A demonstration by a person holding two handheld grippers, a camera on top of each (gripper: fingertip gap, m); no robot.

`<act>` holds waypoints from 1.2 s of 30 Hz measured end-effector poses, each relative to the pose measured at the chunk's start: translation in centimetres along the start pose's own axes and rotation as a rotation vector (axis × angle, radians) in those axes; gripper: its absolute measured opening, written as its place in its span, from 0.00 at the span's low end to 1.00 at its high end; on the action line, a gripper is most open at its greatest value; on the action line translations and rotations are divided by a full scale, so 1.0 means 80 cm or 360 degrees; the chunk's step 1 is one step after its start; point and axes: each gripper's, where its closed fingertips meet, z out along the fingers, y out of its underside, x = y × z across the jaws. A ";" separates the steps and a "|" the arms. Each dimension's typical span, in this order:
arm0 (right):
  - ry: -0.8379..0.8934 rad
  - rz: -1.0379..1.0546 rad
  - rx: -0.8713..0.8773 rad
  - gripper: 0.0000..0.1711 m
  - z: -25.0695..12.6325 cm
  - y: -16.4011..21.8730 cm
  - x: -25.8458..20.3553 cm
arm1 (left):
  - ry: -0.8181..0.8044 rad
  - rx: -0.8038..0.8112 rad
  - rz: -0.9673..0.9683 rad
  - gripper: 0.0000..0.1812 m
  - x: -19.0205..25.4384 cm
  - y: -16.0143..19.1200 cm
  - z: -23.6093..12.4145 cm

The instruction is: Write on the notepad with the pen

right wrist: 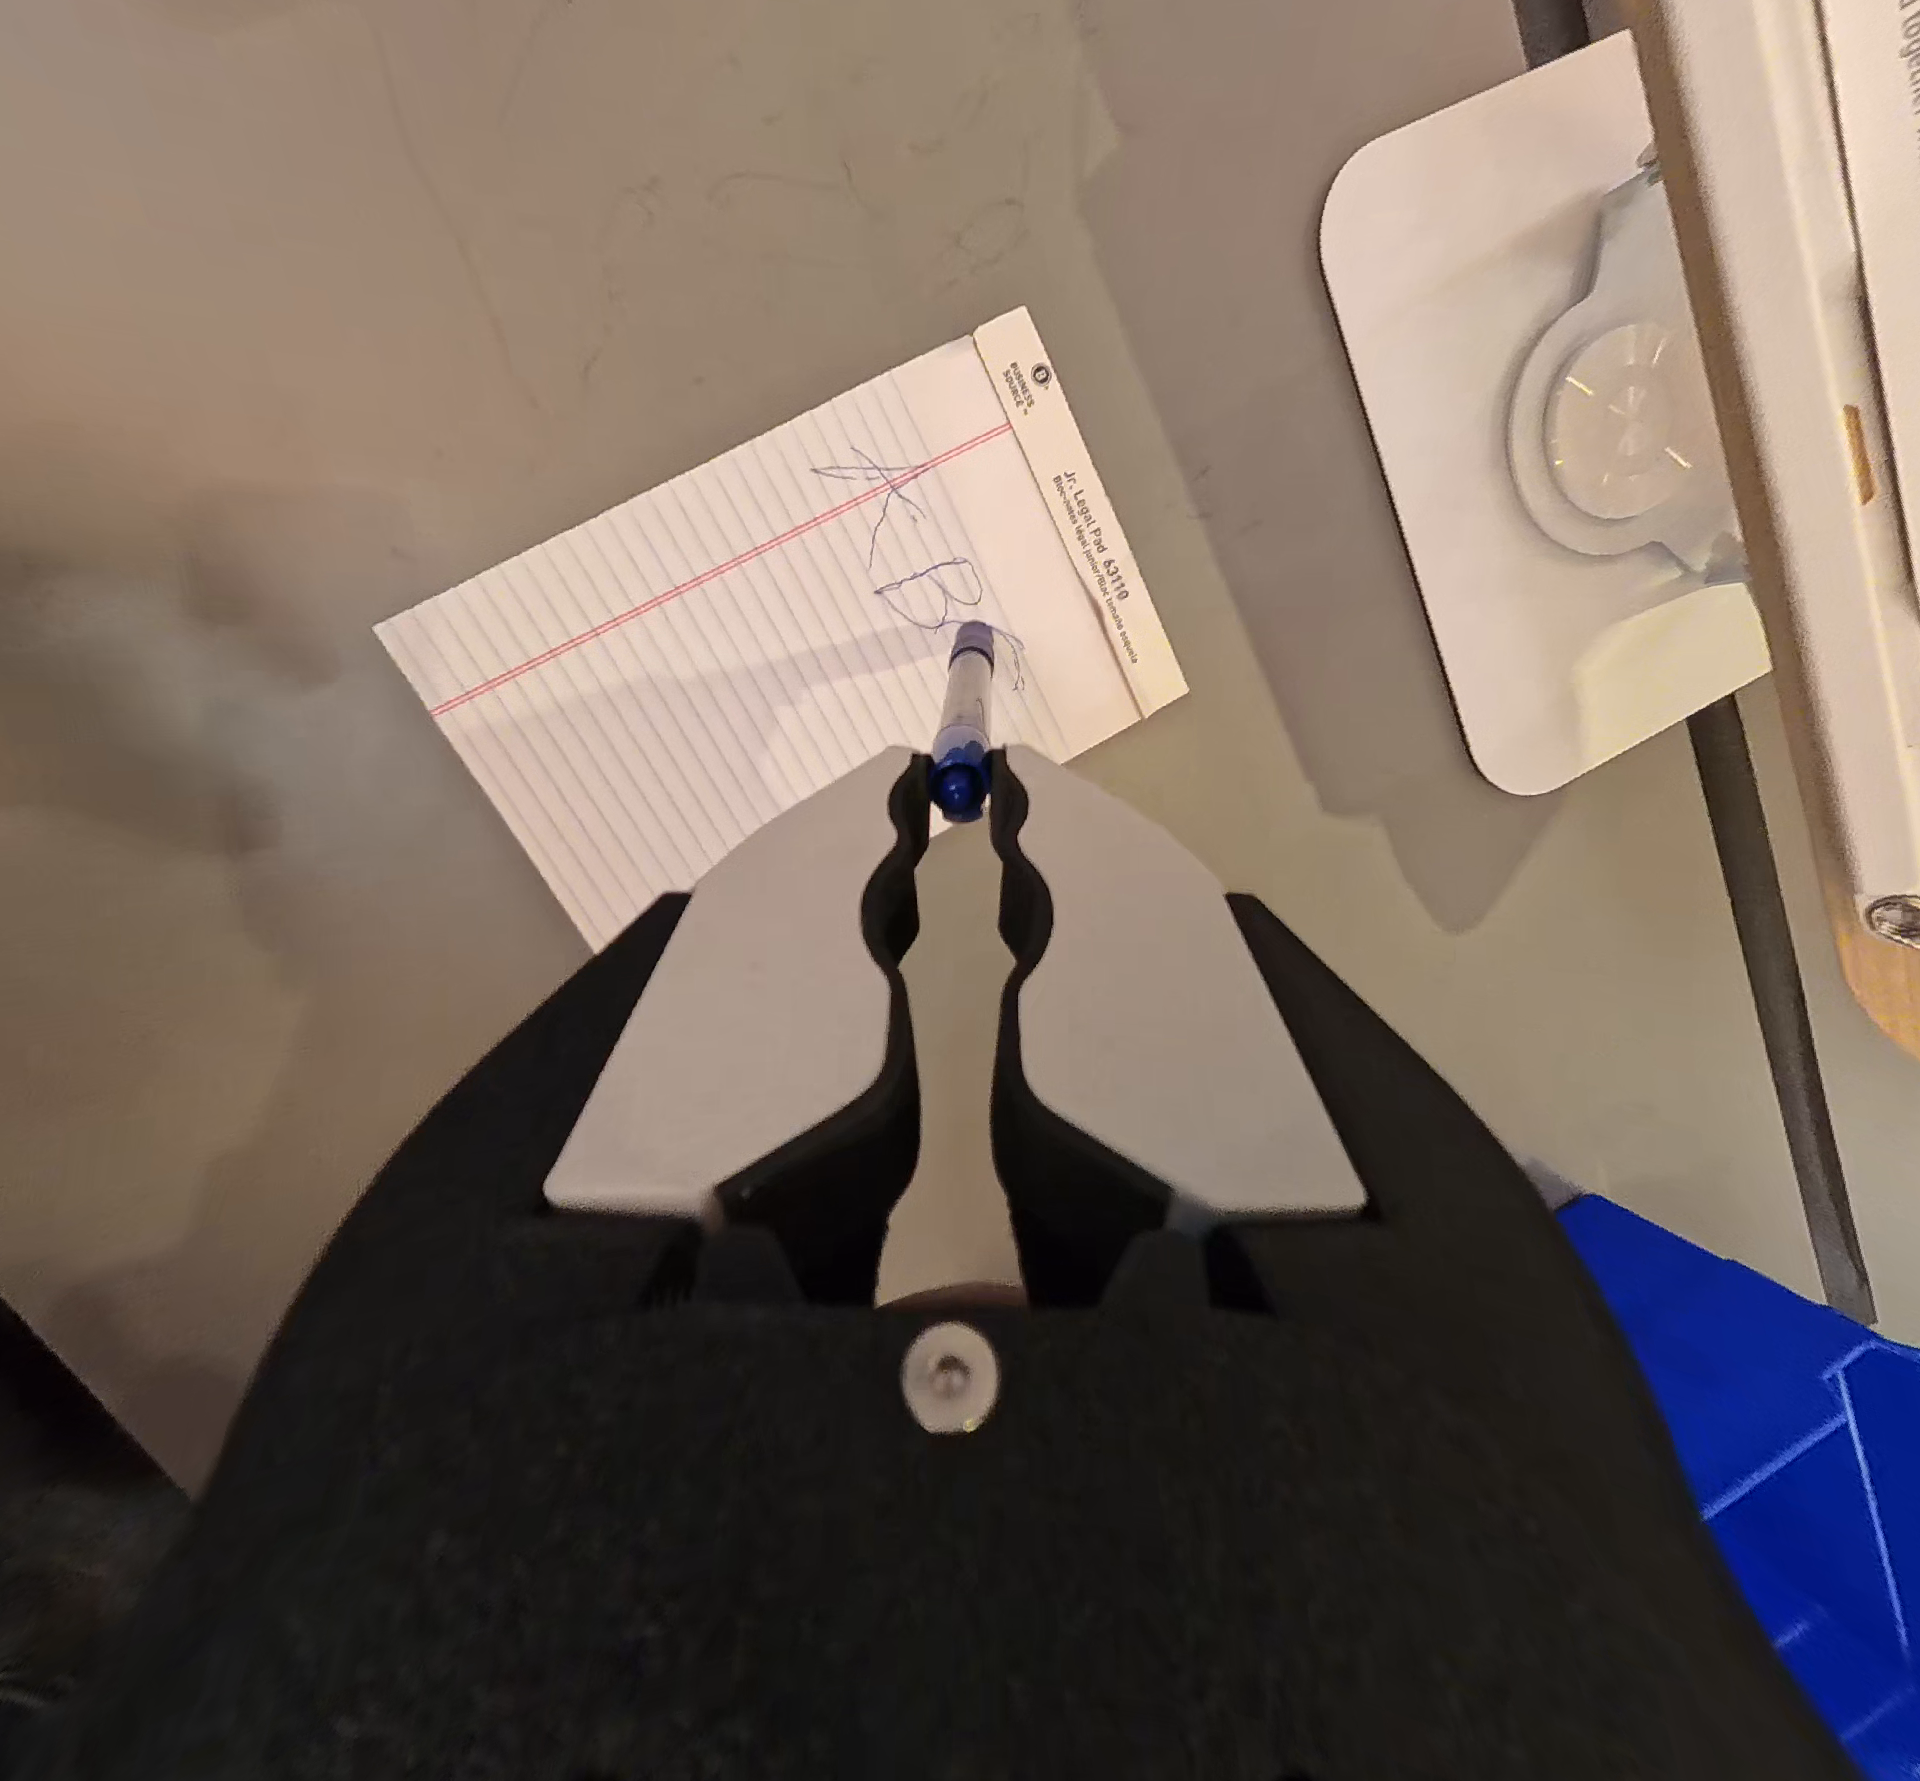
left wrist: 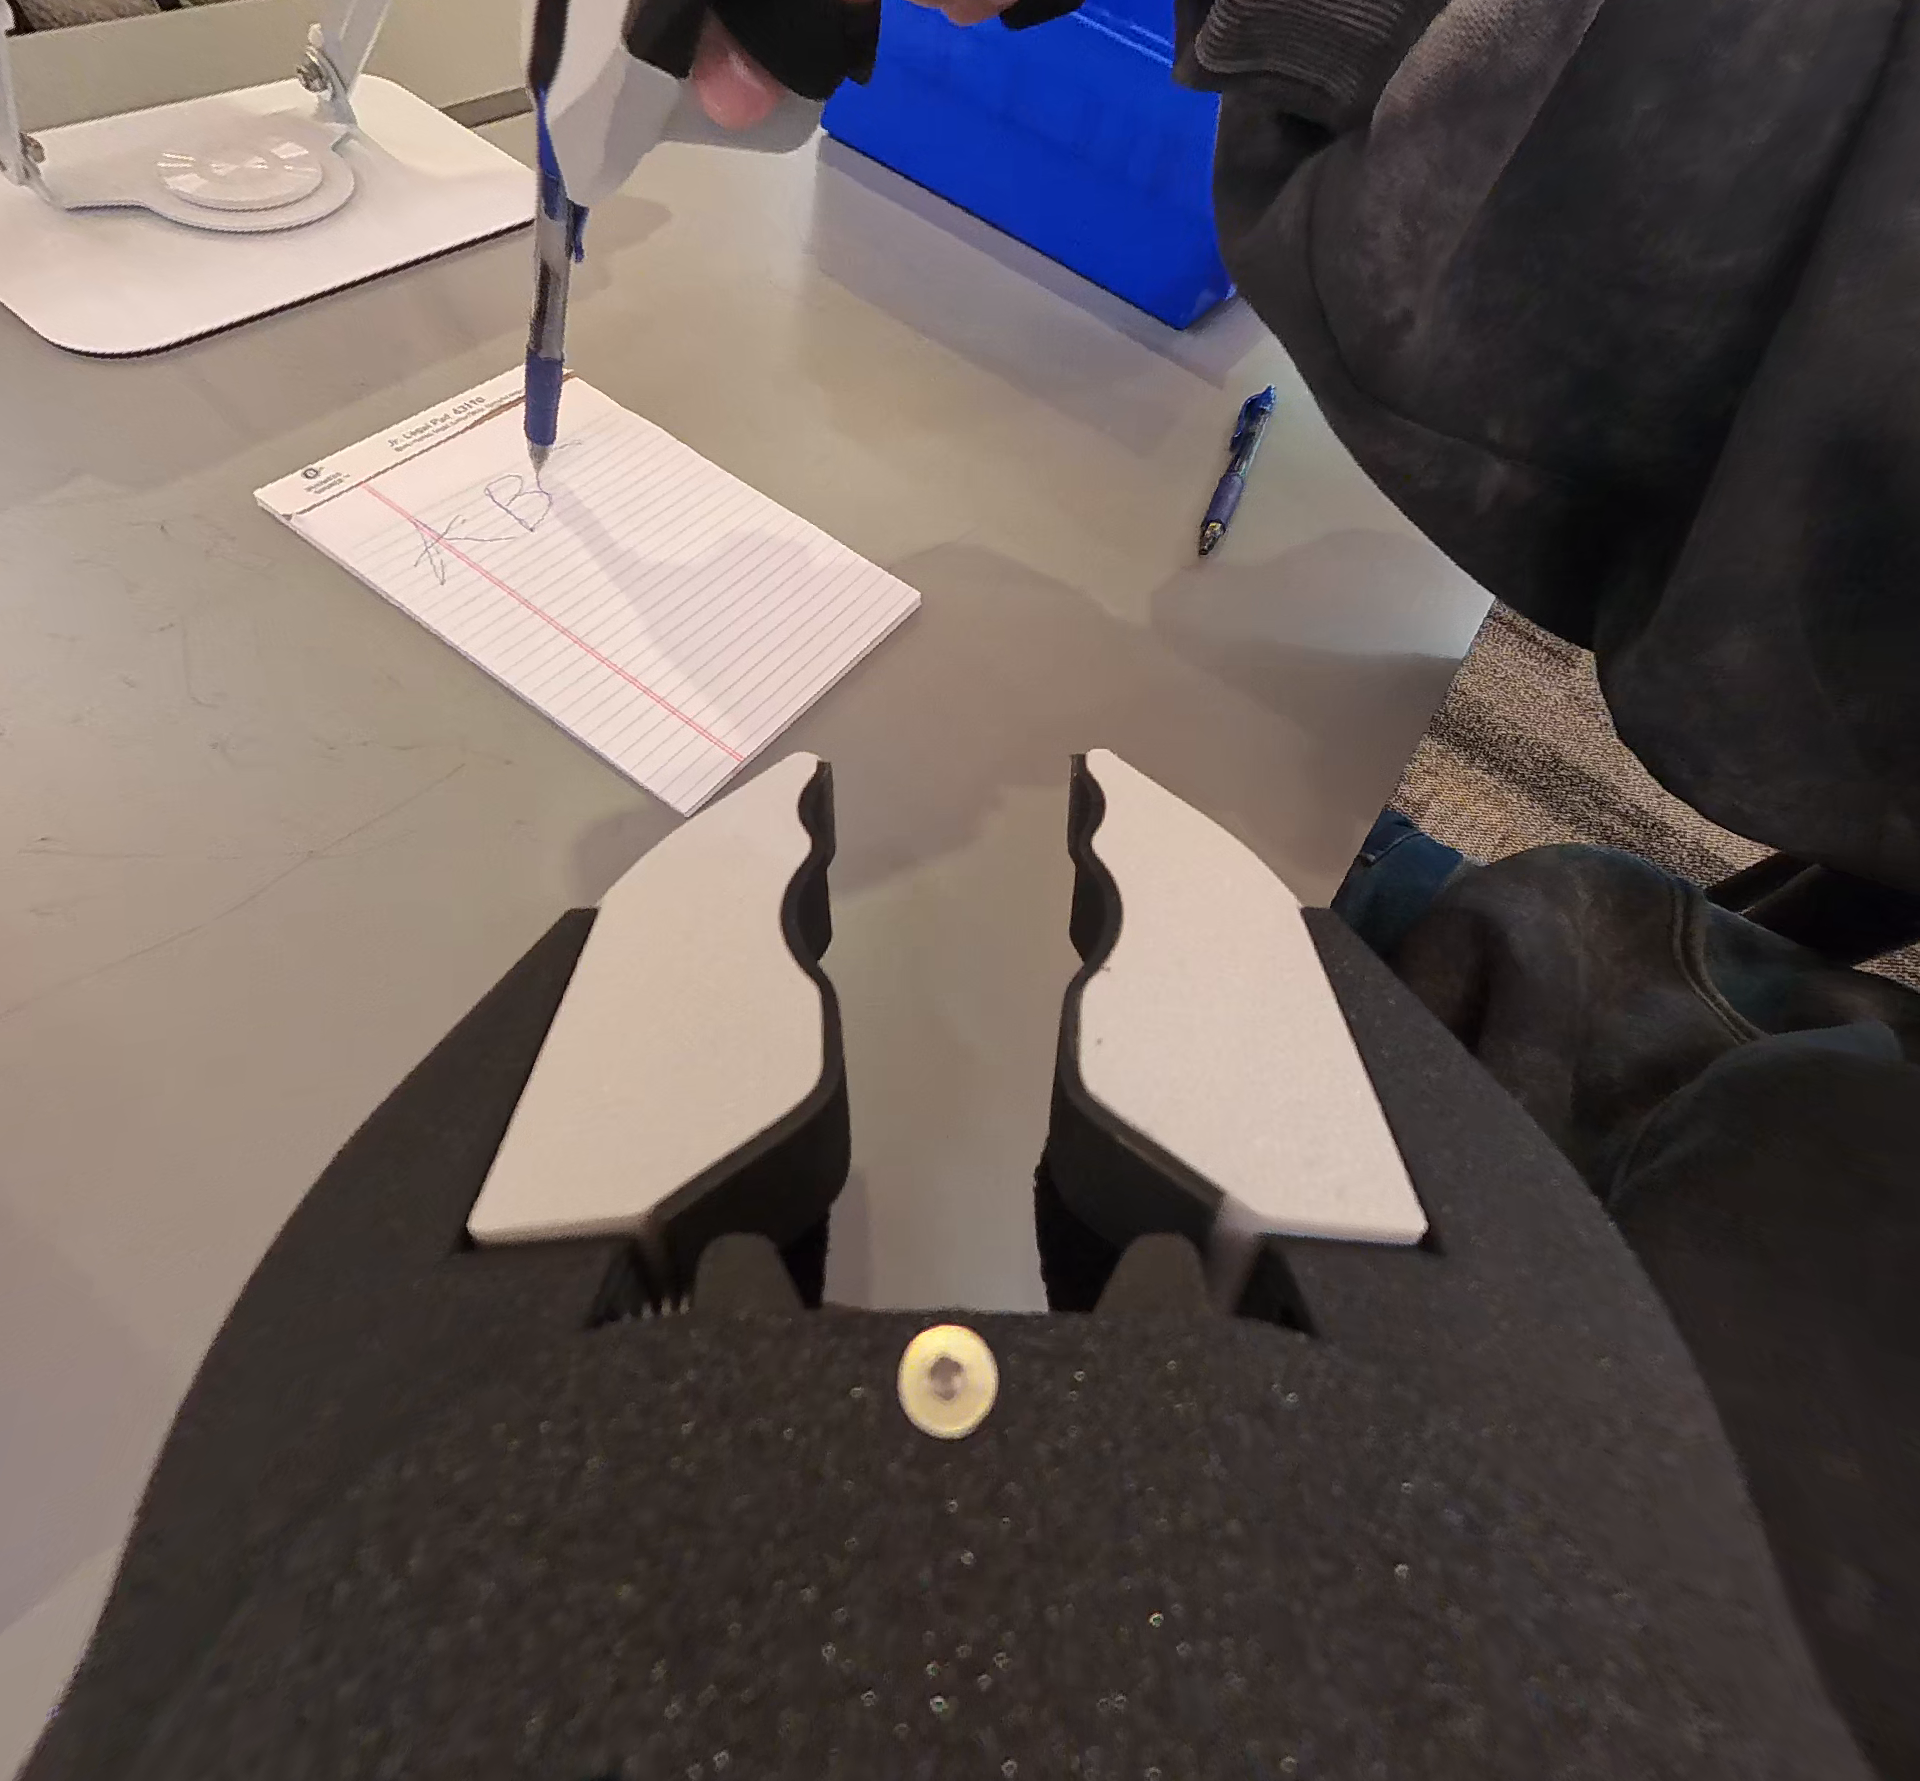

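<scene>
Right wrist view: right gripper fingers pinch the pen — tip on the notepad, near its header strip.
Notepad: flat on the grey counter, blue scrawl on top lines.
Left gripper: fingers spread, empty — short of the pad.
Spare pen: on counter, apart.

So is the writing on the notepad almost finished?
Partly. Some blue marks already sit near the top of the notepad. The right gripper is shut on the pen, tip on the paper at the newest mark, so writing is under way. Most lines below are blank. The left gripper is open and holds nothing. A spare pen lies untouched on the table.
</scene>
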 end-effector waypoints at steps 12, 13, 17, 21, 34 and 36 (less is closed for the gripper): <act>0.0019 -0.0041 -0.0105 0.06 -0.007 0.025 -0.013 | -0.0006 -0.0005 0.0027 0.24 0.008 -0.001 -0.001; 0.0014 -0.0039 -0.0110 0.06 -0.007 0.027 -0.014 | -0.0008 -0.0006 0.0031 0.24 0.009 -0.001 0.000; 0.0022 -0.0032 -0.0127 0.06 -0.011 0.036 -0.014 | -0.0006 -0.0009 0.0045 0.24 0.013 -0.002 0.000; 0.0034 -0.0009 -0.0117 0.06 -0.017 0.042 -0.012 | -0.0001 -0.0015 0.0047 0.24 0.015 -0.001 0.002; -0.0214 -0.0053 0.0213 0.06 -0.090 0.016 -0.057 | -0.0180 -0.0030 0.0078 0.24 -0.068 -0.037 0.022; -0.0185 -0.0079 0.0211 0.06 -0.098 0.016 -0.057 | -0.0204 -0.0049 0.0103 0.25 -0.091 -0.049 0.031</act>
